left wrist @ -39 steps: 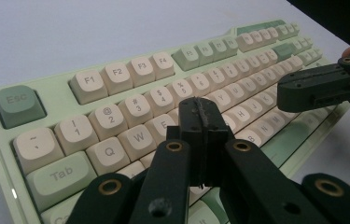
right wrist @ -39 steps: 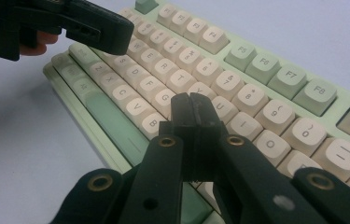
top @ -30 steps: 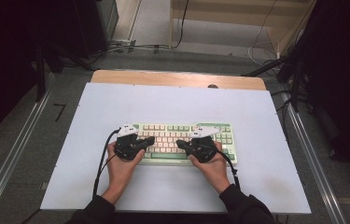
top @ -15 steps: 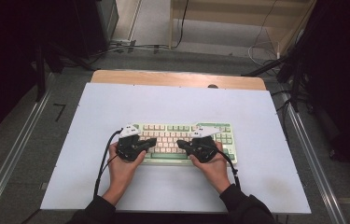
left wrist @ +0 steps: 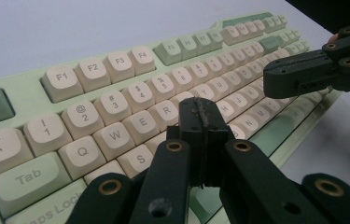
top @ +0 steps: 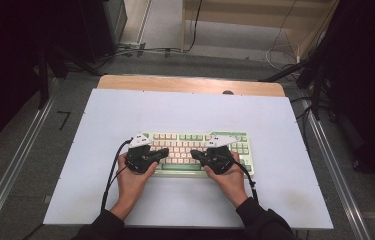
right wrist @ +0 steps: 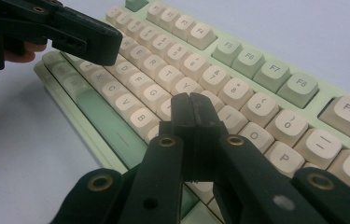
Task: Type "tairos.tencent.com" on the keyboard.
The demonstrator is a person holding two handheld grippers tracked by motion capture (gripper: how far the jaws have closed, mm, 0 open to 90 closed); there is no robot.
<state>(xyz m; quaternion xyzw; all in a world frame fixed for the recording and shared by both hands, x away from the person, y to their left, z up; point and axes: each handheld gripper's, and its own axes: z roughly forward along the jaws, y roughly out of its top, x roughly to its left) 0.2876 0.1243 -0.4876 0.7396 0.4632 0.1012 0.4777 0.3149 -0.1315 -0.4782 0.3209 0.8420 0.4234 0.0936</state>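
Observation:
A pale green keyboard [top: 190, 137] with cream and green keys lies at the middle of the white table top. My left gripper [top: 165, 151] is shut and empty, held over the keyboard's left half with its tip pointing right. In the left gripper view its closed tips [left wrist: 201, 116] hover above the keys near D and F of the keyboard [left wrist: 116, 102]. My right gripper [top: 193, 153] is also shut and empty, over the right half and pointing left. Its closed tips [right wrist: 192, 108] sit above keys near J and K of the keyboard [right wrist: 256, 84]. The two tips face each other, a short gap apart.
The white table top [top: 185, 112] has a wooden strip [top: 190, 85] along its far edge. Metal rails [top: 20, 160] run down both sides. Cables [top: 112, 170] trail from each gripper toward the person. Dark equipment and floor cables lie beyond the table.

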